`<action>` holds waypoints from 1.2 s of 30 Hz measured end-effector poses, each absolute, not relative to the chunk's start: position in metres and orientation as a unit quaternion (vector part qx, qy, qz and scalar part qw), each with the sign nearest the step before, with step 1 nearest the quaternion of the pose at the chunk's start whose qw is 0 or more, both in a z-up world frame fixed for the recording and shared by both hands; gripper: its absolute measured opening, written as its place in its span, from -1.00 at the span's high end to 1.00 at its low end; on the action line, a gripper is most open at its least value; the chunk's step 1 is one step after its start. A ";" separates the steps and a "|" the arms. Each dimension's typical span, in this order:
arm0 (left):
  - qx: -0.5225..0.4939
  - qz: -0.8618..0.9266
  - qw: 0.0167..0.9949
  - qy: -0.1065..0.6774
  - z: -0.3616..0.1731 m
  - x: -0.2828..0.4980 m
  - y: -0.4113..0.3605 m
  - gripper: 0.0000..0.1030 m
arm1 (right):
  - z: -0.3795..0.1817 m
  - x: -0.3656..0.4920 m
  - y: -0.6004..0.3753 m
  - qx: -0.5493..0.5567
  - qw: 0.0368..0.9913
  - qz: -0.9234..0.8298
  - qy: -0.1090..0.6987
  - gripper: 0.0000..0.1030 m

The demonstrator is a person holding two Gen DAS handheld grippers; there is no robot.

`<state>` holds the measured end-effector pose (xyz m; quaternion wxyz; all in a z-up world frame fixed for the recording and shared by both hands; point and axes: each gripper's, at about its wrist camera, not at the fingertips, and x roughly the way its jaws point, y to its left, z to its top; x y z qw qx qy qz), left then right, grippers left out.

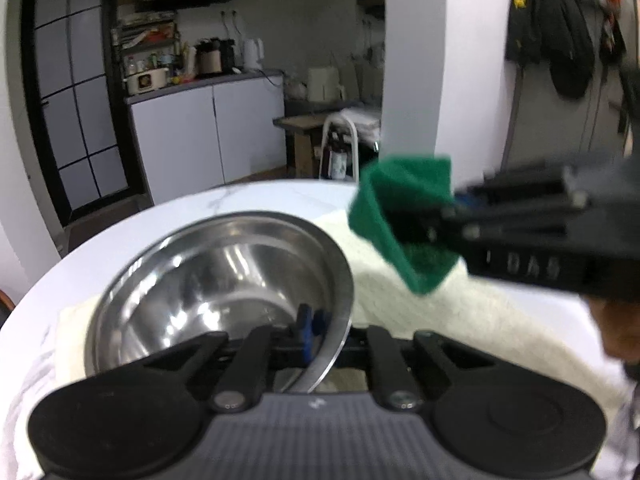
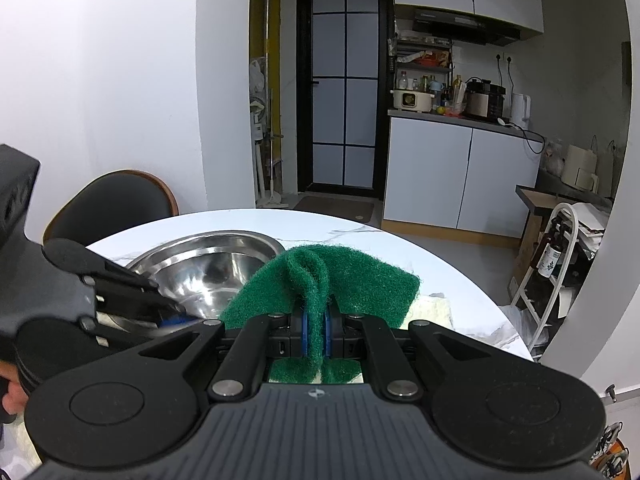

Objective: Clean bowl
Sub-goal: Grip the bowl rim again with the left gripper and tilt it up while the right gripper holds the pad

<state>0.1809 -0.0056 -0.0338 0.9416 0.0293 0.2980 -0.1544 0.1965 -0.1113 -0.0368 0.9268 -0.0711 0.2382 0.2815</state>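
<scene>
A shiny steel bowl (image 1: 216,276) sits tilted on a cream towel (image 1: 460,312) on the white marble table (image 1: 248,196). My left gripper (image 1: 311,322) is shut on the bowl's near rim, blue pads pinching it. My right gripper (image 2: 316,328) is shut on a folded green scouring pad (image 2: 340,276), held in the air just right of the bowl (image 2: 208,264). In the left wrist view the pad (image 1: 392,216) and the right gripper (image 1: 444,220) hang above the towel, beside the bowl's right rim. The left gripper (image 2: 176,318) shows at the left of the right wrist view.
A black chair (image 2: 116,200) stands at the table's far left edge. Beyond the table are white kitchen cabinets (image 2: 460,176), a glass-paned black door (image 2: 344,92), and a white rack with bottles (image 2: 556,256) at the right.
</scene>
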 end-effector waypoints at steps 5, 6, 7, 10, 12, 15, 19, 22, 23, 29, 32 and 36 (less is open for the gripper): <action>-0.039 -0.172 0.948 0.265 -0.018 0.173 0.012 0.88 | -0.033 0.188 -0.110 -0.066 0.928 0.282 0.235 0.84; -0.057 -0.177 0.948 0.259 -0.016 0.172 0.016 0.88 | -0.033 0.187 -0.108 -0.065 0.928 0.284 0.234 0.84; -0.081 -0.184 0.947 0.252 -0.014 0.171 0.021 0.87 | -0.032 0.184 -0.107 -0.065 0.928 0.286 0.232 0.84; -0.130 -0.195 0.942 0.239 -0.011 0.172 0.029 0.85 | -0.028 0.179 -0.106 -0.061 0.927 0.294 0.223 0.84; -0.162 -0.194 0.940 0.229 -0.010 0.173 0.036 0.85 | -0.023 0.173 -0.105 -0.054 0.927 0.305 0.213 0.84; -0.200 -0.194 0.936 0.213 -0.009 0.173 0.045 0.85 | -0.017 0.164 -0.104 -0.048 0.924 0.322 0.201 0.84; -0.241 -0.186 0.929 0.208 -0.009 0.176 0.055 0.85 | -0.011 0.154 -0.102 -0.049 0.921 0.341 0.182 0.84; -0.267 -0.196 0.920 0.211 -0.013 0.177 0.063 0.83 | -0.006 0.147 -0.103 -0.043 0.916 0.361 0.168 0.85; -0.274 -0.199 0.917 0.211 -0.014 0.178 0.065 0.83 | -0.005 0.144 -0.103 -0.043 0.915 0.367 0.164 0.85; -0.303 -0.215 0.905 0.207 -0.021 0.179 0.071 0.80 | -0.002 0.134 -0.104 -0.036 0.906 0.393 0.157 0.85; -0.334 -0.218 0.894 0.204 -0.025 0.180 0.077 0.80 | 0.000 0.130 -0.103 -0.037 0.898 0.412 0.149 0.85; -0.355 -0.217 0.887 0.201 -0.026 0.180 0.084 0.79 | 0.002 0.122 -0.095 -0.053 0.885 0.440 0.140 0.85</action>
